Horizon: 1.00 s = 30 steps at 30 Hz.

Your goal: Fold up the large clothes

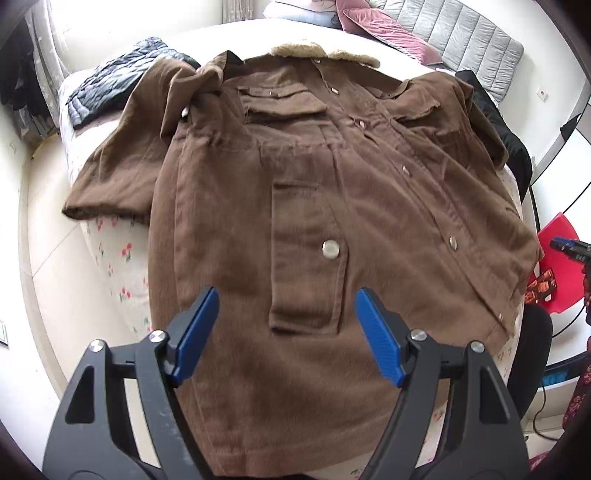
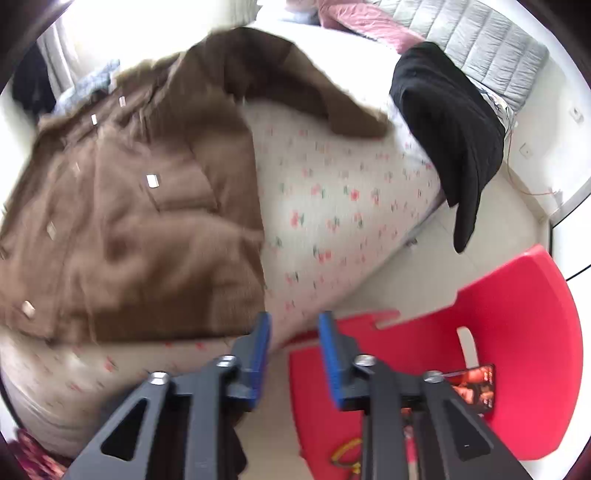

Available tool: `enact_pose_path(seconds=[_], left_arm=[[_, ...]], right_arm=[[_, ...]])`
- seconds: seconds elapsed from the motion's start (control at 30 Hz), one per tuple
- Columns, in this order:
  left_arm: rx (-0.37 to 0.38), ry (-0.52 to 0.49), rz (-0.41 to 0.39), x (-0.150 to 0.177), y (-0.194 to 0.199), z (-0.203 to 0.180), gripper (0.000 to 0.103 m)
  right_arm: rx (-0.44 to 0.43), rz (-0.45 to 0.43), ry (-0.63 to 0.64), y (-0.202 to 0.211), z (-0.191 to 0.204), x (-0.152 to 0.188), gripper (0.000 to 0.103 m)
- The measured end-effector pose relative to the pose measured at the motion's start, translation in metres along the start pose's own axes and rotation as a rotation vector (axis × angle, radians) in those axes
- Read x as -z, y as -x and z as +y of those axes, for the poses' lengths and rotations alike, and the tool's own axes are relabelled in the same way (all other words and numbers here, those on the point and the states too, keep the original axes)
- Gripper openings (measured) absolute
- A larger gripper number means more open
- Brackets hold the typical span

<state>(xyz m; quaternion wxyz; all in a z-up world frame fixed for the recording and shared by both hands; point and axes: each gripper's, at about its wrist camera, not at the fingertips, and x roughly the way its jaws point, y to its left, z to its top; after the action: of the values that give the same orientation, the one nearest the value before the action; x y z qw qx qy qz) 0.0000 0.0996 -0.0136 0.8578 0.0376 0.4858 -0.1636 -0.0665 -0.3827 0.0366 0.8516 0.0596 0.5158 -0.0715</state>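
Note:
A big brown jacket (image 1: 295,184) with a fleece collar (image 1: 325,53) and metal snaps lies front up across the bed. My left gripper (image 1: 288,293) hovers open over its lower part, just below a flap pocket (image 1: 310,258), holding nothing. One sleeve (image 1: 107,181) spreads out to the left. In the blurred right wrist view the jacket (image 2: 129,221) fills the left side, with its other sleeve (image 2: 303,81) lying out toward the upper right. My right gripper (image 2: 294,317) is off the jacket's edge, over the bed's corner, jaws apart and empty.
The bed (image 2: 332,206) has a floral sheet. A black garment (image 2: 450,122) hangs over its right edge. A dark quilted jacket (image 1: 110,85) lies at the far left. A red plastic chair (image 2: 498,332) stands on the tiled floor beside the bed. Pink pillows (image 1: 384,29) and a grey headboard sit at the back.

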Motion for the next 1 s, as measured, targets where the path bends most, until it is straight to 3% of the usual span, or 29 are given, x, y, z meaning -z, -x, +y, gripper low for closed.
enact_pose_path(seconds=[0.07,0.3,0.5,0.7,0.83,0.87,0.9,0.93,1.0], left_arm=[[-0.015,-0.024,-0.007,-0.012,0.000,-0.009,0.077],[-0.021,-0.128,-0.061,-0.070,-0.001,-0.053,0.077],[-0.032,-0.192,-0.093,-0.131,-0.024,-0.092,0.077],[-0.023,-0.236,-0.114,-0.190,-0.071,-0.129,0.077],[-0.003,-0.213,-0.116,-0.223,-0.114,-0.143,0.060],[0.009,-0.191,-0.109,-0.234,-0.126,-0.144,0.054],[0.028,-0.154,-0.101,-0.245,-0.140,-0.144,0.051],[0.048,-0.112,-0.096,-0.255,-0.153,-0.142,0.044],[0.077,-0.047,-0.090,-0.271,-0.173,-0.144,0.037]], right_arm=[[-0.059,-0.043,-0.069,0.008,-0.012,-0.015,0.068],[-0.242,-0.066,-0.322,-0.028,-0.044,-0.086,0.069],[-0.380,-0.065,-0.709,-0.084,-0.093,-0.125,0.069],[-0.331,-0.048,-0.936,-0.143,-0.115,-0.151,0.069],[-0.225,-0.036,-1.033,-0.178,-0.114,-0.159,0.069],[-0.187,-0.064,-1.034,-0.178,-0.110,-0.163,0.064],[-0.164,-0.094,-1.015,-0.175,-0.104,-0.169,0.029],[-0.180,-0.121,-0.991,-0.172,-0.097,-0.177,0.012],[-0.165,-0.200,-0.914,-0.149,-0.081,-0.196,0.010]])
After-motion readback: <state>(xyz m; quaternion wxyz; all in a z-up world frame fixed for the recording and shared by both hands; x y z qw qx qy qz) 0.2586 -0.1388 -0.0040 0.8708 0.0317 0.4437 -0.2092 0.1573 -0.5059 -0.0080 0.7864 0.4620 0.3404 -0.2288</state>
